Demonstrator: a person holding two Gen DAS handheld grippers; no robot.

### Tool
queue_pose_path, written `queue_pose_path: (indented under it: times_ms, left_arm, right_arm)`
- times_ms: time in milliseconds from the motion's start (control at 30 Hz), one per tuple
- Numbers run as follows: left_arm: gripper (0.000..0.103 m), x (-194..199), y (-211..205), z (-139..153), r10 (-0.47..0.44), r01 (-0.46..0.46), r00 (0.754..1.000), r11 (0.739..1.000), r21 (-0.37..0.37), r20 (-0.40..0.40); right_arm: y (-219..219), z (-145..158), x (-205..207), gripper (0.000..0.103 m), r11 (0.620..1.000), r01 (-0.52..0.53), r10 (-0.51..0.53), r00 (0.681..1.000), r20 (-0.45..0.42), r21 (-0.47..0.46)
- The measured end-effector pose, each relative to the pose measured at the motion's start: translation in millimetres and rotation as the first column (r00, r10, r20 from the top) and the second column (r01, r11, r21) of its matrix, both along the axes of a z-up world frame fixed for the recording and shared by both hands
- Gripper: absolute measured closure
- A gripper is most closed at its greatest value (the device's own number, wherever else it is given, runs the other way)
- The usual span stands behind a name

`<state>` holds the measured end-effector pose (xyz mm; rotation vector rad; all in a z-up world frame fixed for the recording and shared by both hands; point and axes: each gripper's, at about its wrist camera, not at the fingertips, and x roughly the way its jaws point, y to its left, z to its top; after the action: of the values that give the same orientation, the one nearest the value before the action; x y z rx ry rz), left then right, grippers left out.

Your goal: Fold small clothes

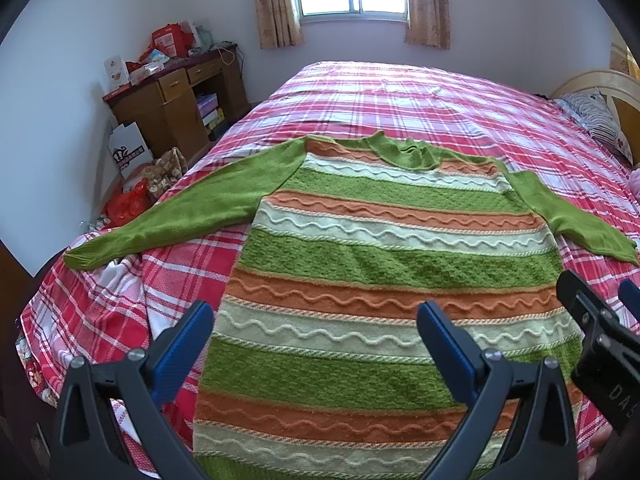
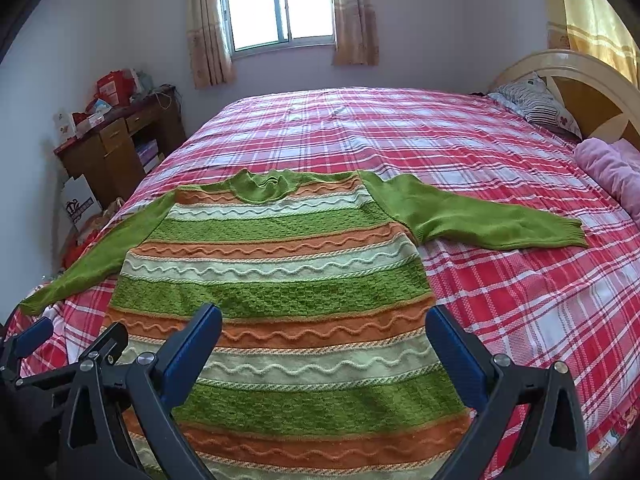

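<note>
A small knit sweater [image 1: 380,256] with green, orange and cream stripes lies flat on the bed, collar far from me, both green sleeves spread out sideways. It also shows in the right wrist view [image 2: 280,280]. My left gripper [image 1: 316,320] is open and empty, hovering above the sweater's lower left part. My right gripper [image 2: 324,328] is open and empty above the sweater's lower right part. The right gripper's body [image 1: 600,332] shows at the right edge of the left wrist view. The left gripper [image 2: 60,344] shows at the left edge of the right wrist view.
The bed [image 2: 500,300] has a red and white plaid sheet. A striped pillow [image 2: 536,106], pink blanket [image 2: 608,168] and headboard [image 2: 592,92] lie at the right. A cluttered wooden desk [image 1: 176,100] and bags [image 1: 132,196] stand left of the bed.
</note>
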<state>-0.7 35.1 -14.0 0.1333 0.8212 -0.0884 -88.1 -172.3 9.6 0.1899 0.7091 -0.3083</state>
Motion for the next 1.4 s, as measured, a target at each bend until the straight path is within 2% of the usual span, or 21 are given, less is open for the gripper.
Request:
queue_pose_path:
  times_ms: [767, 1400]
  left_arm:
    - [0.000, -1, 0, -1, 0.002, -0.002, 1.000, 1.000, -0.012, 0.005]
    - [0.000, 7, -10, -10, -0.003, 0.003, 1.000, 1.000, 0.001, -0.006]
  right_arm:
    - [0, -4, 3, 0.001, 1.000, 0.001, -0.001, 1.000, -0.014, -0.005]
    - [-29, -8, 7, 0.001, 0.999, 0.050, -0.049, 0.998, -0.028, 0.007]
